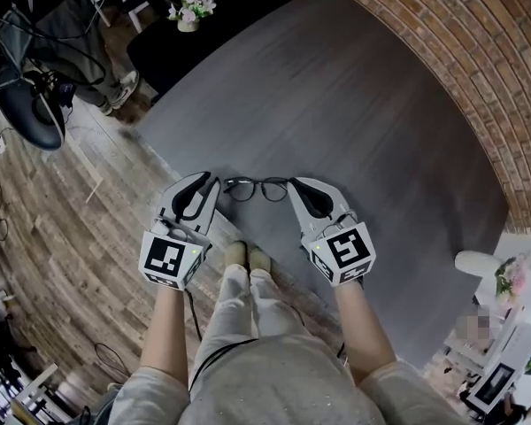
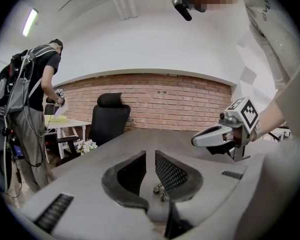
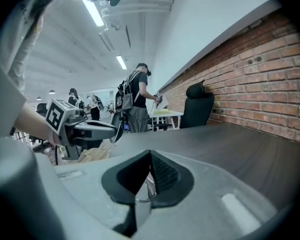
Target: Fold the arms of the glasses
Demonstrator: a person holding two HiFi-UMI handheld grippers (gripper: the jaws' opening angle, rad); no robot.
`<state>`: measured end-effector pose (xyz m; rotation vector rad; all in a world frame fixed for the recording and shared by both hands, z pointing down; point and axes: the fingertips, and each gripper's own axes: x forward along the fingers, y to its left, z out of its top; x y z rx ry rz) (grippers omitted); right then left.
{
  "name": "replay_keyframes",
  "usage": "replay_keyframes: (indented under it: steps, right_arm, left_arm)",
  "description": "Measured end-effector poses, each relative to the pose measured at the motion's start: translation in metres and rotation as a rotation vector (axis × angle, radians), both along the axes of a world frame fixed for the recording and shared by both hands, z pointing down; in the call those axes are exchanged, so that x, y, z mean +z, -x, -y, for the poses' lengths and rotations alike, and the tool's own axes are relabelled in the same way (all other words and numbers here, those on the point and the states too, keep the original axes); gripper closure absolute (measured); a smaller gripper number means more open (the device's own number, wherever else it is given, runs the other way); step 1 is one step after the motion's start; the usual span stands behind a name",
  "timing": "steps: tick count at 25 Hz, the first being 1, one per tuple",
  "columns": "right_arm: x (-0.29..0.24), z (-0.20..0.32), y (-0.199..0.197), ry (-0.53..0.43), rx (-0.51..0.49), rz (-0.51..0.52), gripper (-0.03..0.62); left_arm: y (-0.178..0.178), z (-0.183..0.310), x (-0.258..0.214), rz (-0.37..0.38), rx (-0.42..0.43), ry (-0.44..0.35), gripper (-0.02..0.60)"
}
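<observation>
A: Surfaces?
B: Broad grey tabletop (image 1: 363,113): matt, smooth. Red brick wall (image 1: 460,51): rough. Left gripper (image 1: 214,181) and right gripper (image 1: 292,184): smooth pale-grey plastic, with grid-textured black pads (image 2: 171,174).
A: Slim dark-rimmed glasses (image 1: 257,189)?
B: Bright metal at the hinge.

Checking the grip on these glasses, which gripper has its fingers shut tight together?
The right gripper: its fingers meet at the tips, pinching the thin frame of the glasses. On the left gripper, the fingers stand apart with a clear gap.
</observation>
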<state>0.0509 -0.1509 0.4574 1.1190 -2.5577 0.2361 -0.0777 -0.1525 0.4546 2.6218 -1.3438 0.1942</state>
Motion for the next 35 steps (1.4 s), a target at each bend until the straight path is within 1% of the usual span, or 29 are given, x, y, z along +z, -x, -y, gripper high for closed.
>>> replay_keyframes:
  steps: [4, 6, 11, 15, 22, 35]
  right_arm:
    - [-0.023, 0.001, -0.002, -0.045, 0.005, 0.016, 0.594]
    - [-0.033, 0.002, -0.004, -0.059, 0.015, 0.027, 0.594]
    - [-0.060, 0.008, -0.013, -0.100, 0.044, 0.061, 0.594]
    - [-0.082, 0.010, -0.019, -0.130, 0.051, 0.082, 0.594]
    - [-0.115, 0.009, -0.021, -0.177, 0.048, 0.104, 0.595]
    - [-0.164, 0.005, -0.027, -0.246, 0.041, 0.119, 0.595]
  left_arm:
    - [0.005, 0.003, -0.018, 0.030, -0.031, -0.035, 0.540]
    - [0.008, 0.004, -0.028, 0.027, -0.047, -0.054, 0.563]
    - [0.010, 0.004, -0.052, 0.014, -0.069, -0.091, 0.572]
    - [0.013, 0.003, -0.071, -0.005, -0.098, -0.109, 0.572]
    - [0.024, 0.001, -0.102, -0.060, -0.157, -0.129, 0.572]
    - [0.040, -0.009, -0.152, -0.093, -0.215, -0.193, 0.572]
